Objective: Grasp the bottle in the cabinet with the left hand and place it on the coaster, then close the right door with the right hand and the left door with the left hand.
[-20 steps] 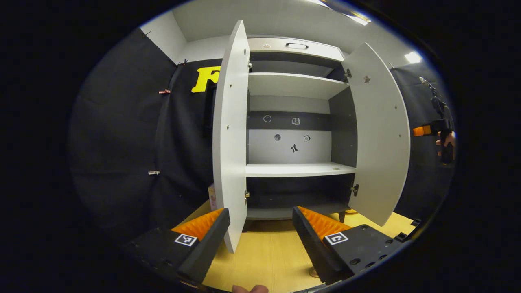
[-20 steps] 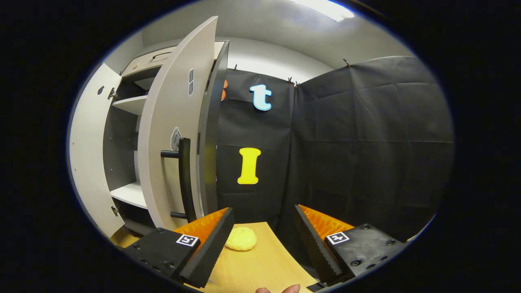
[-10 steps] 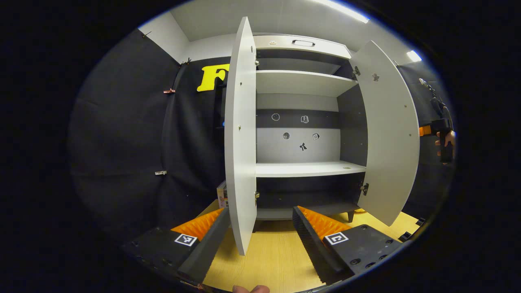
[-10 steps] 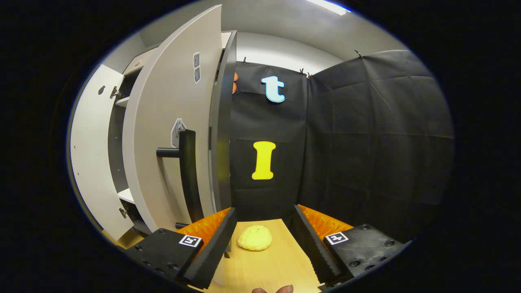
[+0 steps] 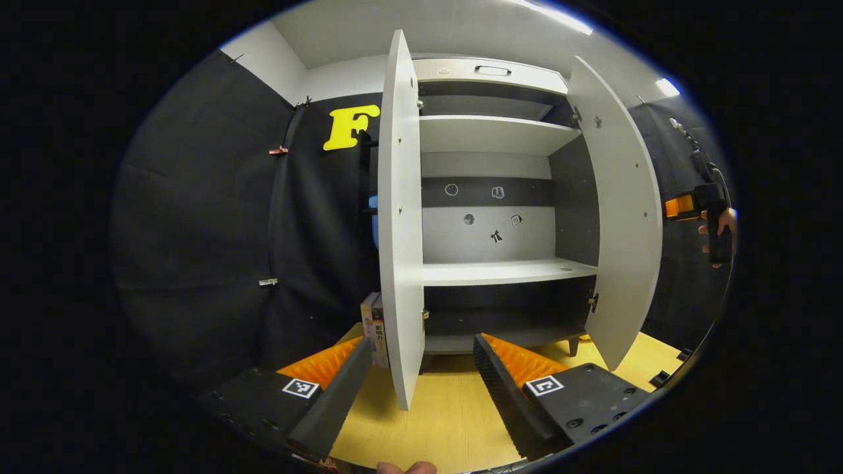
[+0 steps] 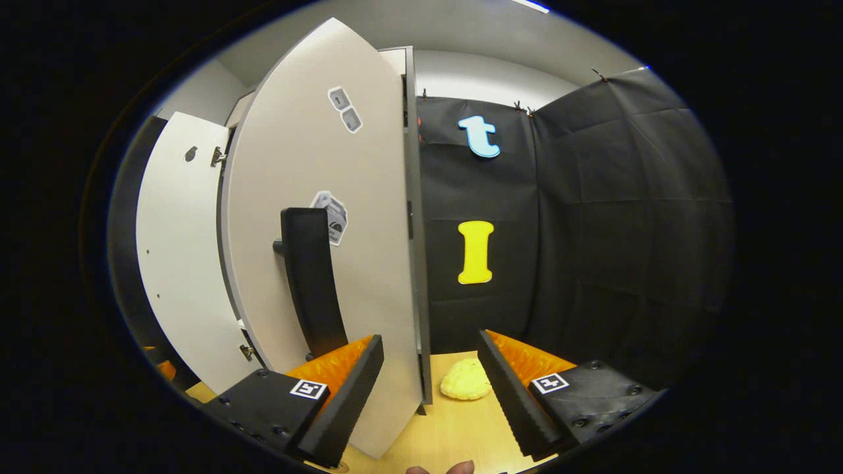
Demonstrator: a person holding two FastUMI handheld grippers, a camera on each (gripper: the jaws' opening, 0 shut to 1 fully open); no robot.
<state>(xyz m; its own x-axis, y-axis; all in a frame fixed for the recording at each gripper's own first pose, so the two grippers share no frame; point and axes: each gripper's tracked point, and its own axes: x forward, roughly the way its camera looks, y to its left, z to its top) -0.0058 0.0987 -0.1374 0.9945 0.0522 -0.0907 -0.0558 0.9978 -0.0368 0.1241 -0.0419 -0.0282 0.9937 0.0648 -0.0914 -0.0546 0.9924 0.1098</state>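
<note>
Doors both stand open as I hold the left gripper (image 5: 415,382) and right gripper (image 6: 428,388) unclenched, right door (image 6: 329,217) just ahead-left.

Cabinet (image 5: 490,197) standing on bench (image 5: 448,421), left door (image 5: 400,250) edge-on before left hand-held gripper (image 5: 415,388), right door (image 5: 622,217) open rightward, box (image 5: 373,326) left of left door, right hand-held gripper (image 5: 678,207) beyond right door

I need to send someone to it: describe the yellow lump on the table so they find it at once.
Start at the tall cabinet's right door, the one with the black bar handle. Past its free edge, on the wooden table before the black cloth wall, lies the yellow lump. It is the sole soft, rounded, pale yellow thing among flat boards.
</note>
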